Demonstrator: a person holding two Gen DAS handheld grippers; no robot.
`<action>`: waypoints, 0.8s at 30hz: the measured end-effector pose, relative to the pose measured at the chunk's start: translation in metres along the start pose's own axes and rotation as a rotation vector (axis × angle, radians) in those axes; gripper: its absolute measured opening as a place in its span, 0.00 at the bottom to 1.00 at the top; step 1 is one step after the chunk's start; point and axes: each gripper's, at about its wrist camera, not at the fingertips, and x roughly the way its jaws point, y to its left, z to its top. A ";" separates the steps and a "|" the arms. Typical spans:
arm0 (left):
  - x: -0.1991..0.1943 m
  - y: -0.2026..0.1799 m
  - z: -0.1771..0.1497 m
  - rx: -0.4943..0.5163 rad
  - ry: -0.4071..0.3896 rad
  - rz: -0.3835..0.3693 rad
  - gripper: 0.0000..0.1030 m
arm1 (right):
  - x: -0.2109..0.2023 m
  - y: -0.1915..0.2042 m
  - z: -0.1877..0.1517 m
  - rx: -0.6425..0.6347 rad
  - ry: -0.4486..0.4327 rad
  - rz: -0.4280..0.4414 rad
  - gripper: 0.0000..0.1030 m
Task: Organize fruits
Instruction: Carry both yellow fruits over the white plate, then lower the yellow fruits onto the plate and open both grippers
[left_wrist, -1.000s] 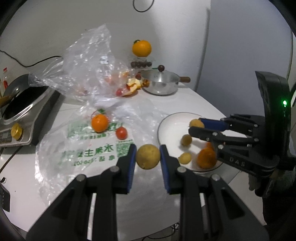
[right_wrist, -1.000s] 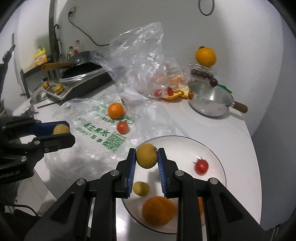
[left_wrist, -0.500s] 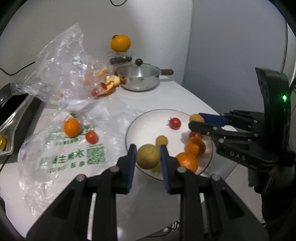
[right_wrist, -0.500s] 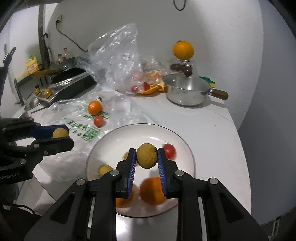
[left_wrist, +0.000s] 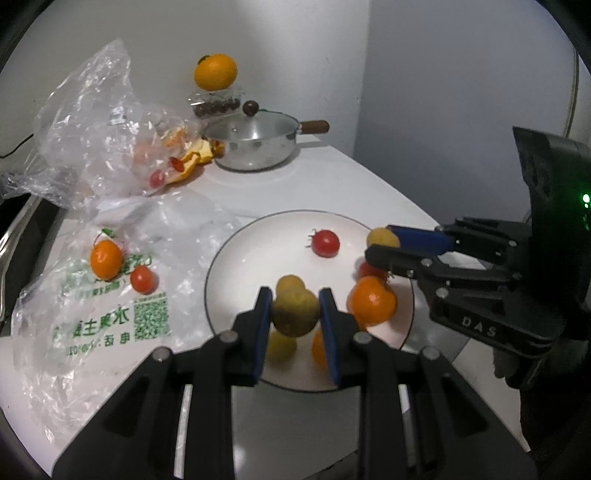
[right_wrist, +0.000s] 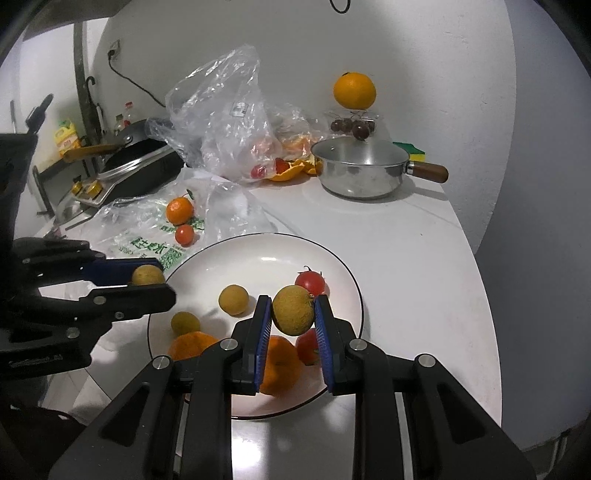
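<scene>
My left gripper (left_wrist: 295, 317) is shut on a yellow-green round fruit (left_wrist: 295, 312) above the near-left part of the white plate (left_wrist: 258, 254). My right gripper (right_wrist: 292, 314) is shut on a like yellow-green fruit (right_wrist: 292, 309) above the plate's (right_wrist: 332, 266) near side. On the plate lie cherry tomatoes (left_wrist: 325, 242), oranges (left_wrist: 371, 304) and small yellow fruits (right_wrist: 232, 299). A small orange (left_wrist: 106, 258) and a tomato (left_wrist: 142, 278) lie on the printed plastic bag (left_wrist: 92, 325). Each gripper shows in the other's view: the right (left_wrist: 386, 245), the left (right_wrist: 151, 278).
A steel pan with lid (left_wrist: 255, 144) stands at the back, with a large orange (left_wrist: 215, 72) on a clear box behind it. A crumpled clear bag (left_wrist: 92, 129) with peels and tomatoes lies at the back left. A black cooktop (right_wrist: 133, 170) stands at the far left.
Both grippers have moved over the plate with their fruits held. The left came in from the bag side, the right drew back toward the plate's near edge.
</scene>
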 end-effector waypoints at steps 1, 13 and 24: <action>0.002 -0.001 0.001 -0.001 0.003 0.000 0.25 | 0.001 -0.002 0.000 0.000 0.000 0.002 0.24; 0.034 -0.010 0.007 -0.023 0.062 -0.061 0.25 | 0.008 -0.015 0.001 -0.007 -0.006 0.025 0.24; 0.039 -0.008 0.006 -0.038 0.083 -0.050 0.27 | 0.016 -0.019 0.005 0.016 0.000 0.065 0.24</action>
